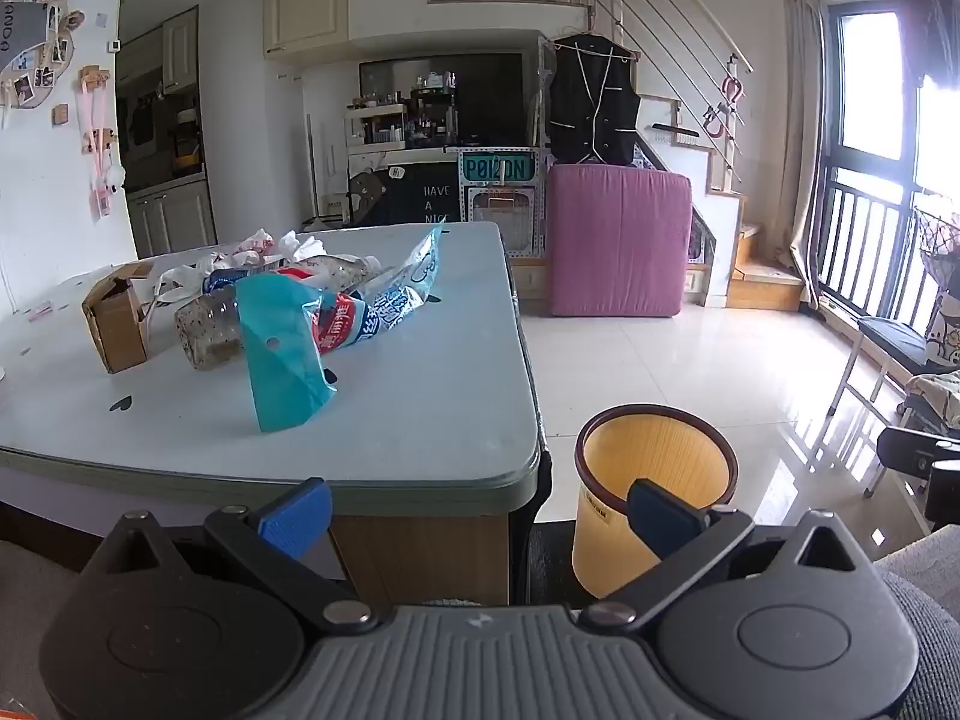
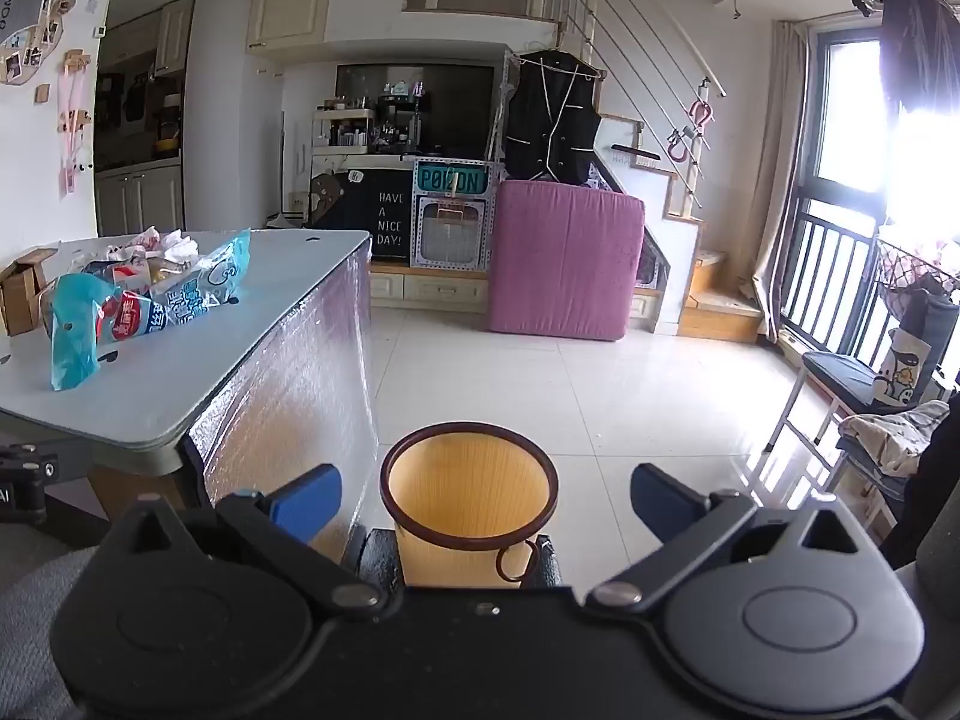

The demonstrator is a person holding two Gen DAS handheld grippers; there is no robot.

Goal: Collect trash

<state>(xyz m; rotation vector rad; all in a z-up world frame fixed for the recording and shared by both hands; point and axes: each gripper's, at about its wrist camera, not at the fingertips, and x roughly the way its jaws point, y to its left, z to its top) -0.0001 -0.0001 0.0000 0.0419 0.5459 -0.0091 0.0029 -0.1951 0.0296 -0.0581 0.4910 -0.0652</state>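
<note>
A pile of trash lies on the pale blue table (image 1: 420,408): a teal plastic wrapper (image 1: 282,354), a clear plastic bottle (image 1: 210,330), a blue-and-red printed bag (image 1: 372,306), a small cardboard box (image 1: 114,324) and crumpled tissues (image 1: 282,246). The pile also shows at the left of the right wrist view (image 2: 138,294). An empty orange bin (image 1: 654,492) with a brown rim stands on the floor by the table's corner; it is also in the right wrist view (image 2: 471,504). My left gripper (image 1: 480,516) is open and empty, short of the table edge. My right gripper (image 2: 486,498) is open and empty, above the bin.
A pink upright mattress (image 1: 618,240) stands at the back by the stairs (image 1: 756,276). The white tiled floor (image 2: 630,396) spreads to the right. A bench with cushions (image 2: 864,384) stands by the window. The table's side is covered in silver foil (image 2: 300,372).
</note>
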